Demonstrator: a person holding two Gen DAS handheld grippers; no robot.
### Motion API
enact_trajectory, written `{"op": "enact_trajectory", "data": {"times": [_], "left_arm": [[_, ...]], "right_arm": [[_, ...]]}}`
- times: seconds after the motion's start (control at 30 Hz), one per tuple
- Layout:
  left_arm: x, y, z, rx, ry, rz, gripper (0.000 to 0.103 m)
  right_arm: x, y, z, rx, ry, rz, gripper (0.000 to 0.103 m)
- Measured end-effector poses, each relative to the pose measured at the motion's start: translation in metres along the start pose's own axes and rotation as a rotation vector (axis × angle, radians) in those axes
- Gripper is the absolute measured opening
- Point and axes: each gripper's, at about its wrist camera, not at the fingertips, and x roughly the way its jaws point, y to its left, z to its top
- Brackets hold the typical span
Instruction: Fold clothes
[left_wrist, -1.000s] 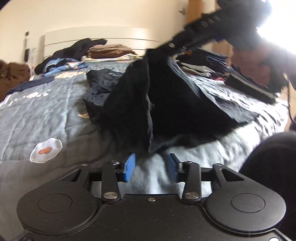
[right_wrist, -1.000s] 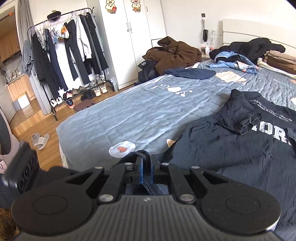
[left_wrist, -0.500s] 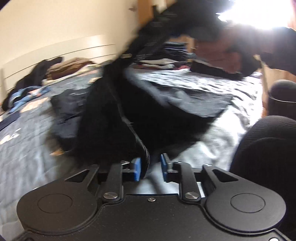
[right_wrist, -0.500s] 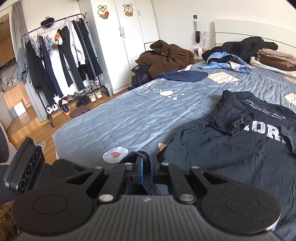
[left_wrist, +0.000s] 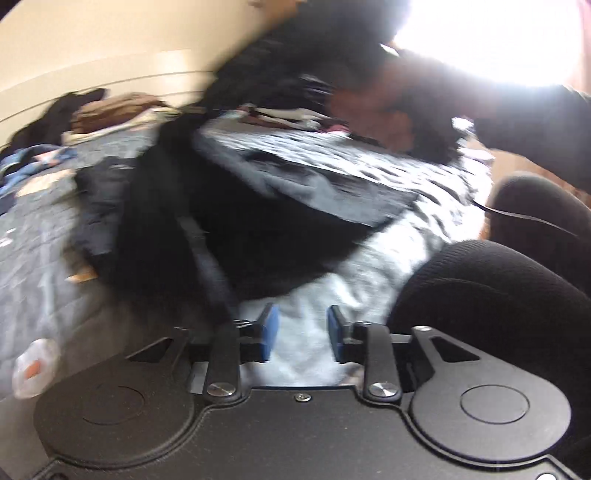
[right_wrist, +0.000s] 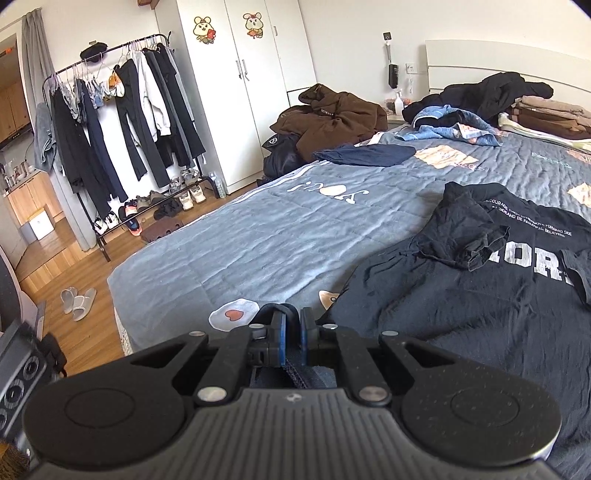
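A black printed T-shirt (right_wrist: 480, 295) lies spread on the grey-blue bed cover (right_wrist: 258, 240). My right gripper (right_wrist: 291, 330) is shut on a dark stitched hem (right_wrist: 295, 373) at the shirt's near edge. The blurred left wrist view shows dark cloth (left_wrist: 240, 206) drawn up from the bed toward a dark shape at the top, beside a person's hand (left_wrist: 369, 110). My left gripper (left_wrist: 303, 328) hangs low over the cover with its jaws opening and nothing between the blue pads. A dark strip of cloth (left_wrist: 210, 266) runs just outside its left finger.
A clothes rack (right_wrist: 110, 110) and white wardrobe (right_wrist: 240, 92) stand left of the bed. Brown jackets (right_wrist: 332, 118), a navy garment (right_wrist: 369, 155) and folded piles (right_wrist: 543, 118) lie near the headboard. Slippers (right_wrist: 77, 299) sit on the wood floor. A person's dark-clad knee (left_wrist: 498, 295) is right of my left gripper.
The left gripper's jaws narrowed beside the dark strip, then spread again with nothing in them, while its view swung and rose. The right gripper kept its hold and hardly moved.
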Motion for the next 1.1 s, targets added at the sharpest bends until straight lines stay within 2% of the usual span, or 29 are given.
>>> {"op": "enact_trajectory", "data": {"times": [0.03, 0.07, 0.17, 0.3, 0.37, 0.43, 0.5, 0.57, 0.67, 0.73, 0.8, 0.83, 0.87, 0.9, 0.97, 1.03, 1.1], "left_arm": [[-0.004, 0.009, -0.002, -0.017, -0.014, 0.04, 0.052], [-0.005, 0.017, -0.004, -0.024, -0.017, 0.073, 0.055], [0.004, 0.035, -0.006, -0.02, 0.019, 0.102, 0.055], [0.023, 0.033, -0.005, 0.042, 0.035, 0.031, 0.053], [0.03, 0.028, -0.003, 0.087, 0.025, -0.007, 0.047], [0.041, 0.023, -0.001, 0.116, 0.042, -0.025, 0.017], [0.05, 0.024, 0.002, 0.07, 0.068, -0.051, 0.006], [0.047, 0.025, 0.004, -0.005, 0.072, -0.074, 0.005], [0.03, 0.031, 0.005, -0.179, 0.019, -0.114, 0.005], [0.017, 0.038, 0.002, -0.319, -0.028, -0.188, 0.005], [0.005, 0.038, -0.001, -0.413, -0.059, -0.286, 0.005], [0.0, 0.034, -0.002, -0.414, -0.074, -0.288, 0.005], [-0.004, 0.03, -0.004, -0.389, -0.074, -0.26, 0.005], [-0.008, 0.026, -0.006, -0.364, -0.074, -0.231, 0.006], [-0.009, 0.023, -0.015, -0.292, -0.04, -0.125, 0.015], [-0.007, 0.022, -0.024, -0.205, -0.004, -0.021, 0.055], [-0.004, 0.019, -0.032, -0.101, 0.0, 0.047, 0.06]], "right_arm": [[0.0, 0.0, 0.0, -0.001, -0.001, 0.0, 0.007], [0.0, 0.001, 0.001, -0.002, -0.001, 0.0, 0.007], [-0.001, -0.001, 0.001, 0.001, -0.002, -0.001, 0.007], [0.0, -0.001, 0.001, 0.002, 0.004, 0.001, 0.007], [0.001, -0.001, 0.001, 0.002, 0.007, 0.002, 0.007], [0.002, -0.001, 0.001, 0.002, 0.01, 0.005, 0.007], [0.004, 0.0, 0.0, 0.002, 0.014, 0.007, 0.007], [0.004, 0.0, 0.0, 0.0, 0.016, 0.008, 0.008], [0.004, -0.001, 0.001, 0.002, 0.011, 0.008, 0.007], [0.002, -0.001, 0.002, 0.005, 0.001, 0.007, 0.008], [0.0, -0.002, 0.002, 0.011, -0.009, 0.007, 0.008], [-0.001, -0.002, 0.003, 0.013, -0.012, 0.007, 0.008], [-0.001, -0.001, 0.004, 0.013, -0.013, 0.007, 0.008], [-0.001, 0.0, 0.004, 0.011, -0.013, 0.008, 0.008], [-0.001, 0.001, 0.004, 0.01, -0.013, 0.011, 0.008], [-0.001, 0.003, 0.004, 0.008, -0.014, 0.011, 0.008], [-0.001, 0.003, 0.005, 0.006, -0.016, 0.009, 0.008]]}}
